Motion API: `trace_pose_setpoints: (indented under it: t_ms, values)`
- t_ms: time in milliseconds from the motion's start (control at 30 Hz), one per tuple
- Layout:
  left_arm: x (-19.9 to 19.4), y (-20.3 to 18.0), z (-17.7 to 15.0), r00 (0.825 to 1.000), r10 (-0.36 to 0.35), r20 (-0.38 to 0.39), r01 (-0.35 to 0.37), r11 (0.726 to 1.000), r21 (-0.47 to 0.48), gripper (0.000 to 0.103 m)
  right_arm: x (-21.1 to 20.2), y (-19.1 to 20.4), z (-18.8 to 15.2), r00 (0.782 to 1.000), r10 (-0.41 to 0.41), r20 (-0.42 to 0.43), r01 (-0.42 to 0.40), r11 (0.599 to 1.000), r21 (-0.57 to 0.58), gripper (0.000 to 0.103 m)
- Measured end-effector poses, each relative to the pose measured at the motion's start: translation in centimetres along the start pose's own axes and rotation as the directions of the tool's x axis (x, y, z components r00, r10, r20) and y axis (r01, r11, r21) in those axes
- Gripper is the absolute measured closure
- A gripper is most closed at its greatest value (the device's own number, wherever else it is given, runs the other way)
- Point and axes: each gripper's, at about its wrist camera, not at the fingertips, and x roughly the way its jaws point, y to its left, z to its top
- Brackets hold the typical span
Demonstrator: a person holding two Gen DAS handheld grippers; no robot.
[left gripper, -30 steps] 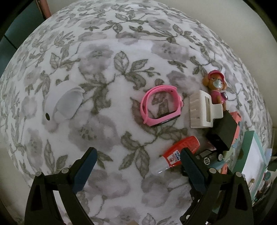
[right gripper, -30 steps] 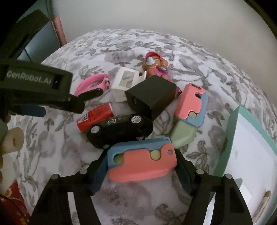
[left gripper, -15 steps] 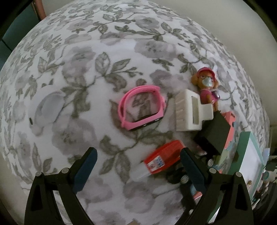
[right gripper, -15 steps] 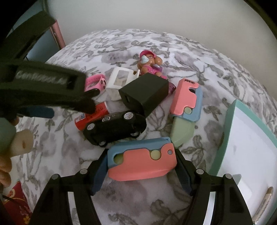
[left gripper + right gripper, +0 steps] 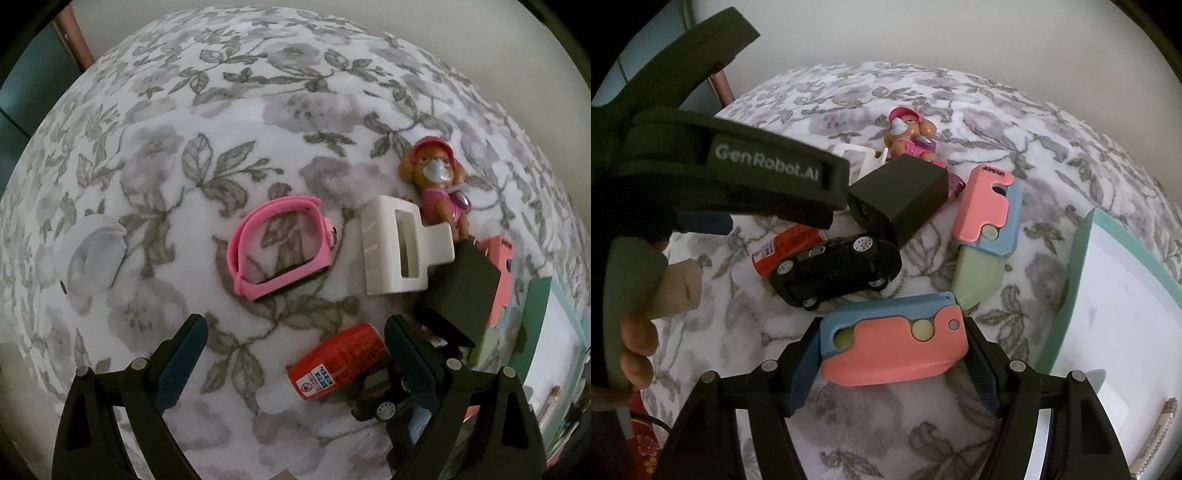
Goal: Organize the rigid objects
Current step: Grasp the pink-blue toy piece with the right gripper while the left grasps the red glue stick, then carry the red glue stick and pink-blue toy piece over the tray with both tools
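the right gripper (image 5: pixel 892 363) is clamped on a pink and blue toy knife (image 5: pixel 894 341), held just off the floral cloth (image 5: pixel 1015 122), so a carry seems in hand. the tray (image 5: pixel 1075 280) lies just right of the knife; next i'd swing it there, clearing the rim. the left gripper (image 5: pixel 295 354) hangs with jaws apart and empty, crowding the car (image 5: pixel 834 267) left of the knife.

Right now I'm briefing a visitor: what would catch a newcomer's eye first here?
The coral-and-blue plastic toy knife clamped in the right gripper, low in its view. Beyond it, a black toy car on the grey floral cloth. Ahead of the open left gripper, a pink rubber watch band.
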Motion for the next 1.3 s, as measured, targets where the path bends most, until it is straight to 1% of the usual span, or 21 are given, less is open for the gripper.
trace_pose_setpoints:
  t_ms: [100, 400, 700, 833, 867, 900, 933, 967, 1000, 1033, 1067, 1200, 1300]
  values:
    - [-0.1, -0.5, -0.5, 1.0, 0.029, -0.005, -0.029, 0.999, 0.023, 0.006, 0.0, 0.0, -0.1, 1.0, -0.005, -0.004, 0.004, 1.0, -0.005, 0.029]
    - [-0.8, 0.5, -1.9, 0.997, 0.055, -0.047, -0.054, 0.998, 0.014, 0.006, -0.5, 0.0, -0.8, 1.0, -0.021, -0.022, 0.021, 1.0, 0.005, 0.029]
    - [-0.5, 1.0, -2.8, 0.995, 0.045, -0.09, -0.046, 0.999, -0.002, 0.006, -0.8, 0.4, -1.2, 0.999, -0.026, -0.027, 0.026, 1.0, 0.004, 0.029]
    - [-0.2, 1.5, -3.0, 0.995, 0.039, -0.091, -0.04, 0.999, -0.005, 0.007, -0.8, 0.4, -1.2, 0.999, -0.026, -0.027, 0.026, 1.0, 0.004, 0.029]
    - [-0.1, 1.7, -3.1, 0.995, 0.027, -0.091, -0.028, 1.0, -0.012, 0.008, -0.8, 0.4, -1.2, 0.999, -0.025, -0.027, 0.025, 1.0, 0.005, 0.029]
    - [-0.1, 1.2, -3.2, 0.996, 0.013, -0.087, -0.014, 1.0, -0.017, 0.015, -0.8, 0.4, -1.2, 0.999, -0.024, -0.027, 0.024, 1.0, 0.004, 0.029]
    - [0.0, 2.0, -3.3, 0.996, 0.001, -0.087, -0.003, 1.0, -0.02, 0.018, -0.7, 0.4, -1.2, 0.999, -0.023, -0.026, 0.024, 1.0, 0.005, 0.029]
    - [0.0, 1.7, -3.3, 0.996, -0.004, -0.086, 0.003, 1.0, -0.02, 0.022, -0.7, 0.3, -1.2, 0.999, -0.023, -0.026, 0.023, 1.0, 0.004, 0.029]
    - [0.0, 1.7, -3.4, 0.997, -0.002, -0.083, 0.0, 1.0, -0.016, 0.024, -0.7, 0.3, -1.2, 0.999, -0.024, -0.026, 0.024, 1.0, 0.002, 0.029]
    - [0.0, 1.3, -3.5, 0.997, 0.002, -0.078, -0.003, 1.0, -0.007, 0.024, -0.7, 0.4, -1.2, 0.999, -0.025, -0.026, 0.025, 1.0, 0.0, 0.029]
    - [-0.2, 2.4, -3.6, 0.997, 0.003, -0.074, -0.003, 1.0, 0.0, 0.024, -0.7, 0.3, -1.1, 0.999, -0.024, -0.026, 0.024, 1.0, 0.001, 0.029]
    - [-0.6, 1.6, -3.2, 0.998, -0.026, -0.061, 0.026, 1.0, -0.001, 0.024, -0.7, 0.2, -1.1, 0.999, -0.024, -0.024, 0.024, 1.0, 0.0, 0.029]
    - [-1.4, 1.6, -3.1, 0.999, -0.031, -0.042, 0.031, 1.0, 0.0, 0.024, -0.7, 0.3, -1.1, 0.999, -0.023, -0.022, 0.023, 1.0, -0.004, 0.029]
